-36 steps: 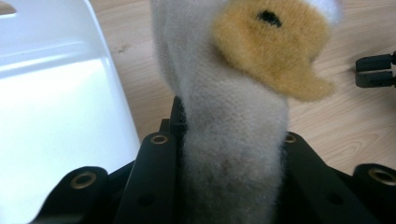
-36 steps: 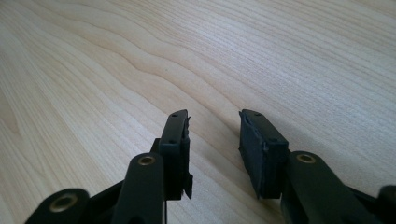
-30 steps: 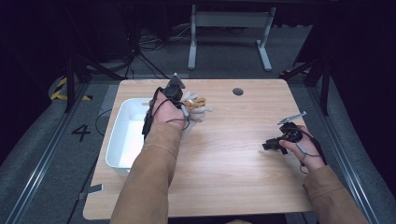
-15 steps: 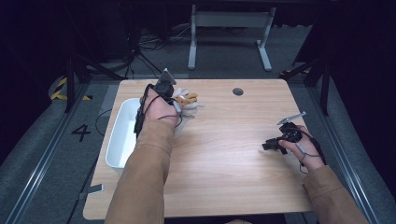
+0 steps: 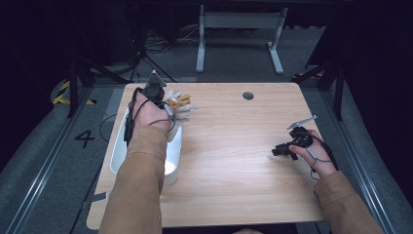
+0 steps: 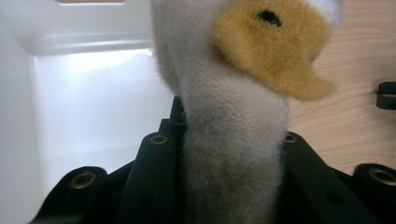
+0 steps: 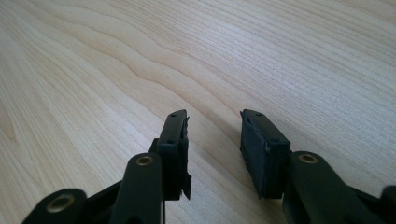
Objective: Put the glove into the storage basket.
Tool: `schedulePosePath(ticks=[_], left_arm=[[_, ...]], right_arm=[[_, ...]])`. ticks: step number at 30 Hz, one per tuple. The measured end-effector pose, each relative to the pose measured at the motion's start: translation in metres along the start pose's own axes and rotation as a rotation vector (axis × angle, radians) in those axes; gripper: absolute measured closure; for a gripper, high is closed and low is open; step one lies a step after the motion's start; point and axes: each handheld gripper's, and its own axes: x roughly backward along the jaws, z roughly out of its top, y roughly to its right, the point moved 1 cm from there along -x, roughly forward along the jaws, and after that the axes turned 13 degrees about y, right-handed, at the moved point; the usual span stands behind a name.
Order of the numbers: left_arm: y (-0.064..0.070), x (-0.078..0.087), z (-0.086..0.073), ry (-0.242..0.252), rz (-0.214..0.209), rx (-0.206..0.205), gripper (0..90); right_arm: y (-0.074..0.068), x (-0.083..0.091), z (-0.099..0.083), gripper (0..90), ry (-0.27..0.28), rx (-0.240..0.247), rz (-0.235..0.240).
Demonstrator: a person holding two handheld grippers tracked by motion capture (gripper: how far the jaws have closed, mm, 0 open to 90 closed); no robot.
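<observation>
Seen from the high view, the left gripper (image 5: 155, 92) holds a soft toy (image 5: 179, 105) at the far end of a white tub (image 5: 120, 158) on the left of a wooden table (image 5: 234, 146), while the right gripper (image 5: 287, 146) rests low near the table's right edge. In the left gripper view, both jaws pinch the toy's grey plush body (image 6: 233, 140), its tan patch above, tub wall behind. In the right gripper view, jaws stand spread over bare wood.
</observation>
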Motion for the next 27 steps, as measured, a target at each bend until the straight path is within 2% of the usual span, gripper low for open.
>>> schedulePosePath(ticks=[8, 18, 22, 27], left_arm=[[-0.017, 0.002, 0.004, 0.019, 0.040, 0.052, 72.5], [-0.029, -0.001, 0.005, 0.021, 0.080, 0.069, 72.3], [-0.039, -0.006, 0.001, 0.036, 0.100, 0.113, 72.2], [-0.046, -0.012, -0.004, 0.037, 0.115, 0.132, 72.2]], right_arm=[[0.000, 0.001, -0.001, 62.7, -0.001, -0.001, -0.002], [0.001, 0.003, -0.002, 62.7, 0.001, -0.002, -0.003], [0.001, 0.002, -0.002, 63.4, -0.003, -0.005, 0.002], [0.002, 0.002, -0.003, 63.3, -0.004, -0.009, -0.001]])
